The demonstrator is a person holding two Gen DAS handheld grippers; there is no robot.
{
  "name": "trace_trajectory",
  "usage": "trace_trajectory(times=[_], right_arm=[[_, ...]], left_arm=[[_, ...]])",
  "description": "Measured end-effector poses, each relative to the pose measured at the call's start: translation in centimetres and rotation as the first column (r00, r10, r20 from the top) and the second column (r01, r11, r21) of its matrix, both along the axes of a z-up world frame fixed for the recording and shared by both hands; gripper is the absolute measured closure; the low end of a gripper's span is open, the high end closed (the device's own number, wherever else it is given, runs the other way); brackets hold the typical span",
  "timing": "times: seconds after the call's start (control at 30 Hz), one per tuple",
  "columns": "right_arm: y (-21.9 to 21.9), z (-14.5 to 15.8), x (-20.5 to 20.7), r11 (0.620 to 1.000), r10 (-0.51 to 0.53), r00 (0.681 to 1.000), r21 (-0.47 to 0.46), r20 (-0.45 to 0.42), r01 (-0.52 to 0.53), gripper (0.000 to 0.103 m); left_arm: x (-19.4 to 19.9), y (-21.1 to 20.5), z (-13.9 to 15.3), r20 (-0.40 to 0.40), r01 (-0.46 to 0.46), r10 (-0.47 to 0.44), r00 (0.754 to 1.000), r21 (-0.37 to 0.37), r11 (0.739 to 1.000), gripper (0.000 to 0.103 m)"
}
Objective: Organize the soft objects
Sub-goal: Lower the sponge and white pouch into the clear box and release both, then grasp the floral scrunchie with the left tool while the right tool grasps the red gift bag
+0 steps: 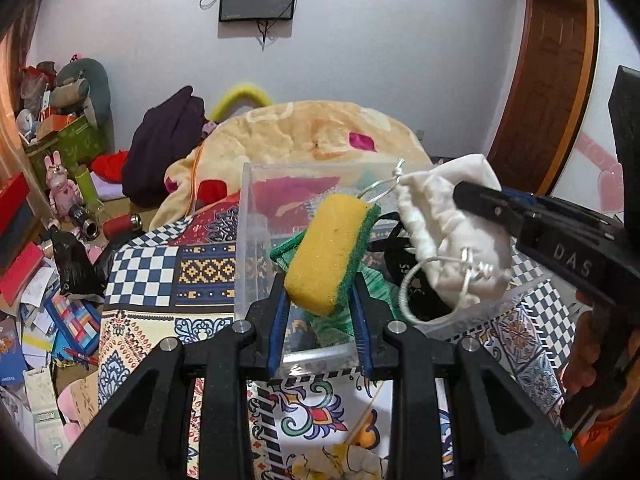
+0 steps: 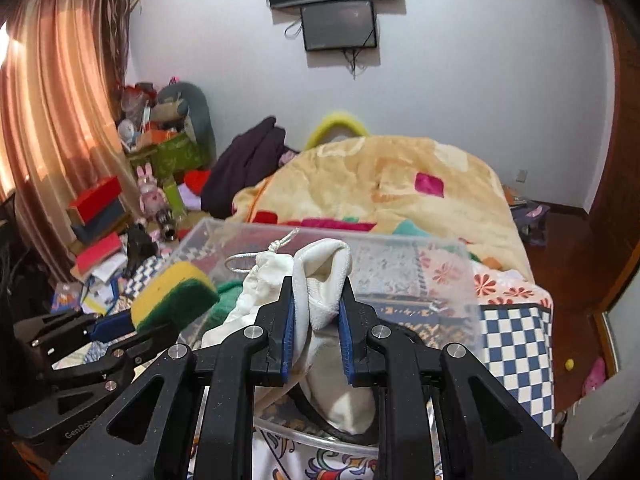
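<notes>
My left gripper (image 1: 319, 294) is shut on a yellow sponge with a green scrub side (image 1: 326, 252) and holds it above the clear plastic box (image 1: 256, 216). My right gripper (image 2: 318, 298) is shut on a white drawstring pouch (image 2: 324, 280), also over the box; the pouch shows in the left wrist view (image 1: 448, 224) with its silver cords hanging. The sponge shows at the left in the right wrist view (image 2: 172, 296). Inside the box lie a green cloth (image 1: 368, 292) and a black item (image 1: 404, 272).
The box stands on a patterned cloth (image 1: 160, 280) on the bed. A yellow blanket (image 1: 320, 132) is heaped behind it. Clutter, boxes and toys (image 1: 60, 200) crowd the floor at the left. A wooden door (image 1: 552, 80) is at the right.
</notes>
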State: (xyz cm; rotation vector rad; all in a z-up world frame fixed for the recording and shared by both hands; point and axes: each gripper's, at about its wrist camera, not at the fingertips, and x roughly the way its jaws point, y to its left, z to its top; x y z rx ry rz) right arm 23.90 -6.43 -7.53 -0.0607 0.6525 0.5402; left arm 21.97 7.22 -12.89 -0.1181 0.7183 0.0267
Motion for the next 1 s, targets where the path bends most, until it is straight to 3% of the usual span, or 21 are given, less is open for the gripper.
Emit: trace_trajectory(times=[0.27,0.4,0.47,0.57,0.77,1.0], right_arm=[[1.0,-1.4,0.2,0.996,0.035,0.998,-0.082,-0.052,-0.039,0.08],[0.7,-1.4,-0.1,0.995,0.04,0.997,-0.09,-0.059,-0.045,0.069],[0.5,-1.0,-0.4,0.995,0.042,0.998,-0.091,-0.048,-0.047,0.057],[0.2,-0.4,-0.9,0.995,0.04,0.999,-0.089,-0.023,-0.042,0.046],[-0.9,1.1,-2.9,0.996,0.043,0.998,-0.076,0.036,-0.04,0.036],[-2.6,2.5,-5.6,0.999,0.045,0.995,-0.03,0.089,-0.043,0.035]], left_arm=[[0.6,-0.4,-0.3,-0.013,0.003,-0.003,1.0,0.0,1.0,0.073],[0.4,-0.4,-0.2,-0.018,-0.002,0.002,1.0,-0.011,1.0,0.058],[0.2,-0.3,0.0,-0.019,0.002,-0.003,1.0,-0.031,1.0,0.055],[-0.4,-0.4,0.4,-0.014,0.011,-0.011,1.0,-0.041,0.999,0.053],[-2.5,-1.1,2.0,0.03,0.037,-0.037,0.999,-0.021,0.999,0.045],[-6.0,-1.8,4.2,0.097,0.081,-0.081,0.992,0.004,0.997,0.036]])
